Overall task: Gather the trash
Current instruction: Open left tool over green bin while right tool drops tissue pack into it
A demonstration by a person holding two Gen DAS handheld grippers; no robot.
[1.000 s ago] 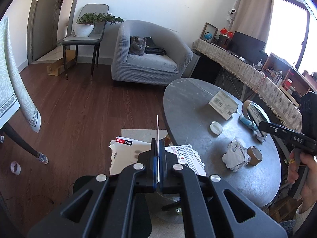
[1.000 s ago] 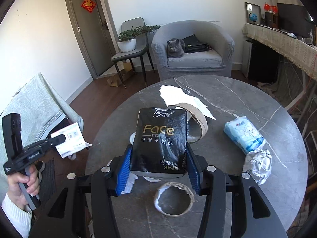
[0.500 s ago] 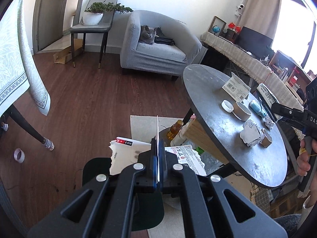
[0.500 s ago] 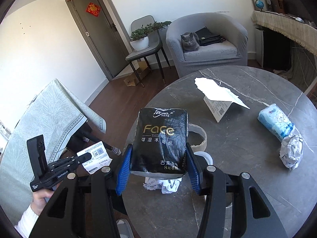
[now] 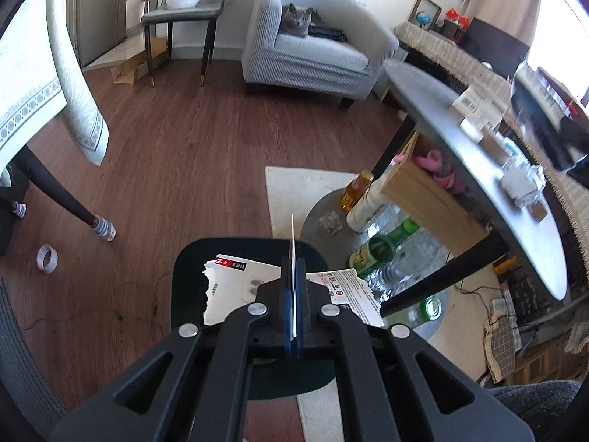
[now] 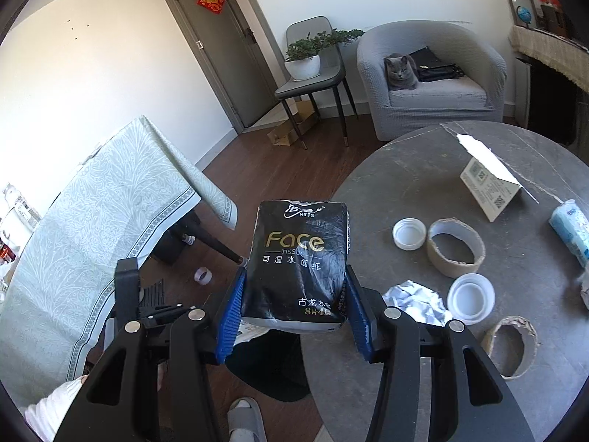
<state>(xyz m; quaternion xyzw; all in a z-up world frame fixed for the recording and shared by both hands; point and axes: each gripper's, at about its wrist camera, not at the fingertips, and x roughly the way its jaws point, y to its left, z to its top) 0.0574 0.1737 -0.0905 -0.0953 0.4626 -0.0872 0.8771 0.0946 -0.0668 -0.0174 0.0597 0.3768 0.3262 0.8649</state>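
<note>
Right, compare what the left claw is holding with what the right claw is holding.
The torn paper in the left claw is thin, flat and white with print, so the jaws are fully shut on it. The tissue pack in the right claw is bulky and black with gold lettering, holding the jaws well apart. Both are held above the dark bin on the floor.

Left gripper angled steeply downward, jaws pressed fully together, pinching a thin torn paper edge-on between the blue pads. Right gripper tilted moderately downward, jaws set partway apart and clamped against both sides of a black tissue pack, held upright. Pale sleeve glimpsed at the lower left of the right wrist view.
</note>
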